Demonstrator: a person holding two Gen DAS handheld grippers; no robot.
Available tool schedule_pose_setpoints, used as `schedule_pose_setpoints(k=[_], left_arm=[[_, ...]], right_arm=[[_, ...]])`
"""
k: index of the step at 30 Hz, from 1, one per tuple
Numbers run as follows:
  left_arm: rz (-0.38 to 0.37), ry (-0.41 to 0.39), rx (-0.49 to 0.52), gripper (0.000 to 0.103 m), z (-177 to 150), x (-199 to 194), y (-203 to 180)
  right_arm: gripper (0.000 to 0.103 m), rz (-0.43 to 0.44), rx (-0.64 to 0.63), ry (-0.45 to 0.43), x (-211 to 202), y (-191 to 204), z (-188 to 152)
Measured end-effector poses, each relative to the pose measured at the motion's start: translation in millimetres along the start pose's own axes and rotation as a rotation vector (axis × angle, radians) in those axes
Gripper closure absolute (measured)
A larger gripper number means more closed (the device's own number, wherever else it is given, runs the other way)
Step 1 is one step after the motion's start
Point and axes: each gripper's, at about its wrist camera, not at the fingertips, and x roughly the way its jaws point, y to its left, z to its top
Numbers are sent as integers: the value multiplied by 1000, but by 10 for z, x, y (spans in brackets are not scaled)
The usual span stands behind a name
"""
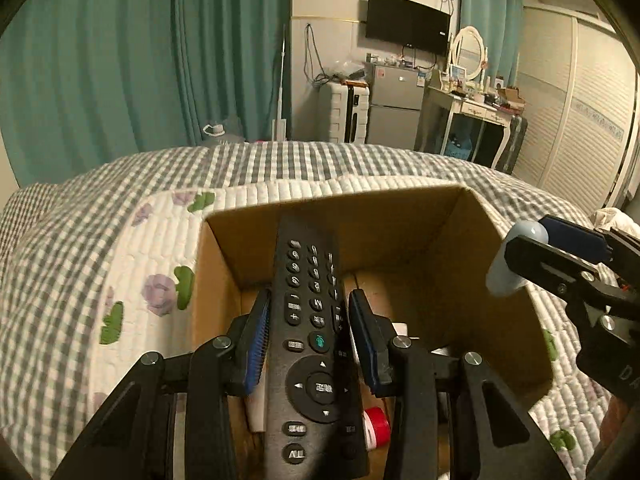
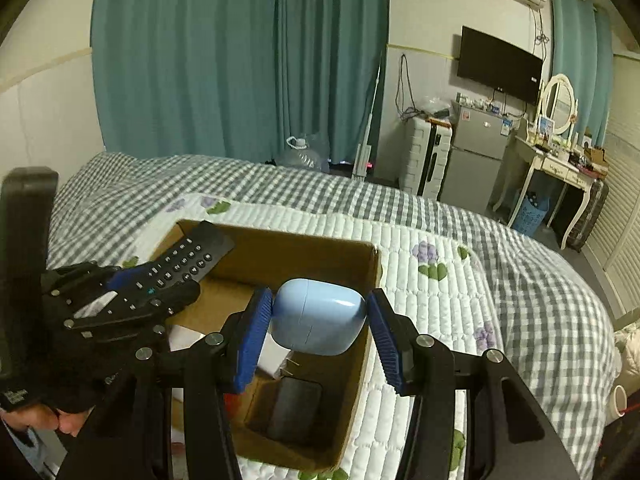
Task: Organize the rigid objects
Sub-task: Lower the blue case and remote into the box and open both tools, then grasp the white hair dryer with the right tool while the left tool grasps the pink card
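Cardboard box point(image 2: 362, 280) sits on quilted bed point(image 2: 460, 320), holding white item point(image 2: 274, 354), dark flat object point(image 2: 294, 408); red cap point(image 1: 378, 420) visible only in left wrist view. Left hand-held gripper point(image 1: 308, 328) pinches black remote point(image 1: 310, 340) over box. Right hand-held gripper point(image 2: 318, 320) clamps pale blue rounded case point(image 2: 318, 316) above box edge.
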Motion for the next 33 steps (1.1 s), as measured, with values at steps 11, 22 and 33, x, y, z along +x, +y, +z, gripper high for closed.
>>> schedule_pose_setpoints(k=[11,22,33], left_arm=[[10,-50,-4,42,35,-205,134],[96,-152,-3,17,-171,-1281,257],[123,-207,-44,4,-683,-2115,389]], right_arm=[[57,13,6,35,315,-78,-11],[26,-7,9,-7,-384,121,-158],[7,-7,-16,-113,-1482,471,-363]])
